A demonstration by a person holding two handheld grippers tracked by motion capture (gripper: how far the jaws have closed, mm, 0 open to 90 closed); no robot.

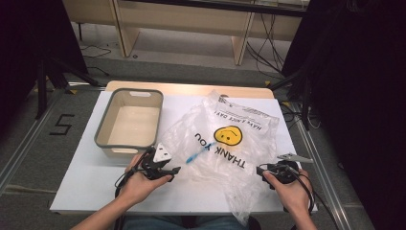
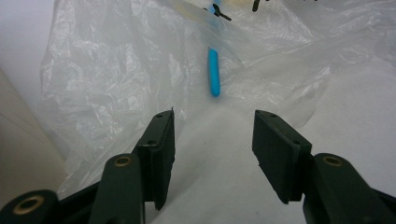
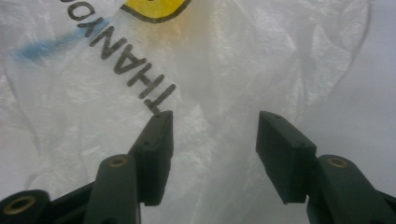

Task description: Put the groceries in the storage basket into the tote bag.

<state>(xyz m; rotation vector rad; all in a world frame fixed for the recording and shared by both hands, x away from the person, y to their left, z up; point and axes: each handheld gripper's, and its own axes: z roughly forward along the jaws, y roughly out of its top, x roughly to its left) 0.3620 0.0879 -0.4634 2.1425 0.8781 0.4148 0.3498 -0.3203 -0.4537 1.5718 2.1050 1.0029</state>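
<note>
A crumpled clear plastic bag (image 1: pixel 230 139) with a yellow smiley face and the words "THANK YOU" lies spread on the white table (image 1: pixel 91 184). A slim blue stick-like thing (image 1: pixel 194 155) lies inside it near its left side. My left gripper (image 1: pixel 175 169) rests at the bag's left edge, open, with bare table between its jaws. In the left gripper view the blue thing (image 2: pixel 214 74) lies just ahead under the plastic (image 2: pixel 116 70). My right gripper (image 1: pixel 261 170) sits at the bag's lower right, open. Its jaws stand apart over the bag's film (image 3: pixel 233 70), not pressing it.
A beige bin with a grey rim (image 1: pixel 103 129) stands empty at the back left of the table, close to my left hand; its wall (image 2: pixel 18 154) shows in the left gripper view. Wooden furniture legs and cables lie on the floor beyond the table.
</note>
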